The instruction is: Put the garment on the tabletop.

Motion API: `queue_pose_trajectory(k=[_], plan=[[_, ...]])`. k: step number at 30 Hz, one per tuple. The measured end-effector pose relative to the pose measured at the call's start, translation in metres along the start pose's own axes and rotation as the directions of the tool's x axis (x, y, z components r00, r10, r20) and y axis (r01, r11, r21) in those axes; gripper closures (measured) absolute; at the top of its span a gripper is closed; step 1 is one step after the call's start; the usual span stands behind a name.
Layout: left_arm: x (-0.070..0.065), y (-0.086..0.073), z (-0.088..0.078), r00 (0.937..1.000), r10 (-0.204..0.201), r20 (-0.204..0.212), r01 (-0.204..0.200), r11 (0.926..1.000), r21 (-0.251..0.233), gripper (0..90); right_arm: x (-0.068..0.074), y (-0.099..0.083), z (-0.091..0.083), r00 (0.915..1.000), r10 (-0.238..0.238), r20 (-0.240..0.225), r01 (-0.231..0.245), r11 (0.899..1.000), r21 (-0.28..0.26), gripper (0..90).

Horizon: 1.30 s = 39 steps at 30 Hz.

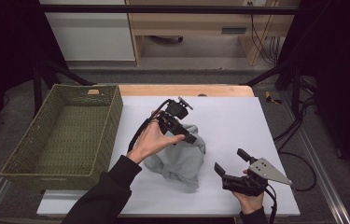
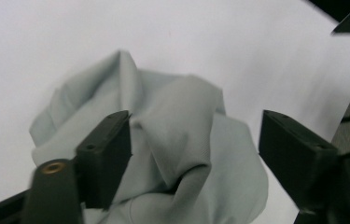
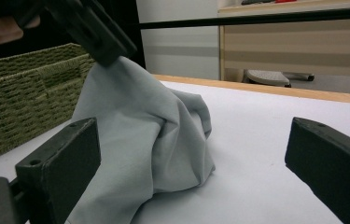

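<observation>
- Cloth lies heaped mid-worktop
- Basket sits at the worktop's left edge, left of the cloth
- Left gripper above the cloth; right gripper just right of it

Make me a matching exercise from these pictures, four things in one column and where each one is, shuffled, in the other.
Things:
1. basket
2. cloth
3. left gripper
4. right gripper

Places:
A. crumpled in the middle of the white mat
B. open, above the cloth
C. at the table's left edge
D. open, to the right of the cloth

Pairs: 1-C, 2-A, 3-B, 4-D
</observation>
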<state>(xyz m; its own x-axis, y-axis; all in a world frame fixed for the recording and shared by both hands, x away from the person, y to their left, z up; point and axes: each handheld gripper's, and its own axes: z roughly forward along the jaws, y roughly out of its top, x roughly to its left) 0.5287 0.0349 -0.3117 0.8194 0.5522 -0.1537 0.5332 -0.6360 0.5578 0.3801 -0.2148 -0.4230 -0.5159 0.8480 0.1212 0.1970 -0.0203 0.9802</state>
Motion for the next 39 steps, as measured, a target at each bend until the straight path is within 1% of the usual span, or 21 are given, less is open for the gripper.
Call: queue_pose_trajectory(k=[1, 2, 4, 6, 8, 9, 11, 12, 13, 16, 21, 24, 26, 27, 28, 29, 31, 33, 34, 36, 39], plan=[[-0.001, 0.000, -0.003, 1.0000, 0.003, -0.007, -0.003, 0.9998, -0.019, 15.4, 0.000, 0.000, -0.001, 1.0000, 0.007, 0.003, -0.007, 1.000, 0.013, 3.6], [-0.001, 0.000, -0.007, 0.9999, 0.005, -0.010, -0.005, 0.9993, -0.038, 15.4, 0.000, 0.000, -0.001, 1.0000, 0.007, 0.003, -0.007, 1.000, 0.013, 3.6], [-0.003, -0.002, -0.015, 0.9995, 0.008, -0.029, -0.011, 0.9963, -0.085, 8.8, -0.001, 0.000, 0.000, 1.0000, -0.002, 0.001, 0.002, 1.000, 0.005, 3.5], [-0.004, -0.004, -0.020, 0.9990, 0.008, -0.044, -0.013, 0.9938, -0.111, 8.0, -0.001, 0.000, 0.000, 1.0000, -0.002, 0.001, 0.002, 1.000, -0.001, 3.5], [-0.006, -0.007, -0.025, 0.9970, 0.015, -0.076, -0.025, 0.9901, -0.138, 7.2, -0.002, 0.000, -0.001, 0.9999, -0.011, 0.004, 0.011, 1.000, 0.007, 3.5], [-0.009, -0.011, -0.030, 0.9963, 0.010, -0.085, -0.025, 0.9837, -0.178, 7.3, -0.002, 0.000, -0.001, 0.9999, -0.014, 0.001, 0.014, 1.000, 0.001, 3.4], [-0.009, -0.013, -0.034, 0.9962, 0.011, -0.086, -0.027, 0.9822, -0.186, 7.3, -0.001, 0.000, -0.001, 1.0000, -0.002, 0.004, 0.002, 1.000, 0.004, 3.4], [-0.009, -0.016, -0.036, 0.9967, 0.002, -0.082, -0.020, 0.9764, -0.215, 7.3, -0.002, 0.000, -0.002, 1.0000, -0.001, 0.005, 0.001, 1.000, 0.002, 3.4], [-0.009, -0.019, -0.039, 0.9973, 0.005, -0.073, -0.022, 0.9732, -0.229, 7.3, -0.002, 0.000, -0.002, 1.0000, -0.001, 0.005, 0.001, 1.000, 0.002, 3.4], [-0.009, -0.030, -0.046, 0.9976, 0.004, -0.069, -0.023, 0.9587, -0.283, 7.1, -0.002, 0.001, -0.002, 1.0000, 0.000, 0.000, 0.000, 1.000, 0.000, 3.4], [-0.006, -0.053, -0.058, 0.9970, -0.007, -0.077, -0.023, 0.9230, -0.384, 6.1, -0.003, 0.001, -0.002, 1.0000, 0.000, 0.004, 0.000, 1.000, 0.002, 3.3], [-0.004, -0.063, -0.062, 0.9972, -0.014, -0.073, -0.018, 0.9100, -0.414, 6.5, -0.003, 0.001, -0.002, 1.0000, 0.003, 0.002, -0.003, 1.000, 0.002, 3.2], [-0.003, -0.070, -0.065, 0.9973, -0.018, -0.071, -0.014, 0.9033, -0.429, 6.5, -0.002, 0.001, -0.002, 1.0000, 0.006, 0.003, -0.006, 1.000, 0.004, 3.2], [-0.003, -0.075, -0.066, 0.9969, -0.025, -0.075, -0.011, 0.8951, -0.446, 6.4, -0.002, 0.001, -0.002, 1.0000, 0.008, 0.004, -0.008, 1.000, 0.005, 3.2], [-0.002, -0.078, -0.067, 0.9969, -0.026, -0.075, -0.011, 0.8919, -0.452, 6.5, -0.002, 0.001, -0.002, 1.0000, 0.006, 0.004, -0.006, 1.000, 0.003, 3.2], [-0.002, -0.083, -0.067, 0.9969, -0.033, -0.071, -0.004, 0.8863, -0.463, 6.4, -0.003, 0.001, -0.002, 1.0000, 0.006, 0.003, -0.006, 1.000, 0.001, 3.1], [0.000, -0.092, -0.068, 0.9962, -0.043, -0.076, 0.001, 0.8730, -0.488, 6.5, -0.003, 0.001, -0.002, 1.0000, 0.008, 0.003, -0.008, 1.000, 0.005, 3.1], [0.002, -0.104, -0.068, 0.9946, -0.061, -0.084, 0.009, 0.8562, -0.517, 6.5, -0.003, 0.001, -0.002, 1.0000, 0.007, 0.001, -0.007, 1.000, 0.004, 3.0], [0.003, -0.107, -0.068, 0.9942, -0.067, -0.083, 0.014, 0.8545, -0.519, 6.5, -0.003, 0.001, -0.002, 1.0000, 0.007, 0.001, -0.007, 1.000, 0.002, 3.0], [0.004, -0.117, -0.068, 0.9935, -0.076, -0.084, 0.019, 0.8419, -0.539, 6.4, -0.003, 0.001, -0.002, 1.0000, 0.006, 0.002, -0.006, 1.000, 0.004, 2.8], [0.005, -0.132, -0.069, 0.9915, -0.089, -0.095, 0.023, 0.8358, -0.549, 6.1, -0.003, 0.002, -0.003, 1.0000, 0.004, 0.000, -0.004, 1.000, -0.002, 2.7]])
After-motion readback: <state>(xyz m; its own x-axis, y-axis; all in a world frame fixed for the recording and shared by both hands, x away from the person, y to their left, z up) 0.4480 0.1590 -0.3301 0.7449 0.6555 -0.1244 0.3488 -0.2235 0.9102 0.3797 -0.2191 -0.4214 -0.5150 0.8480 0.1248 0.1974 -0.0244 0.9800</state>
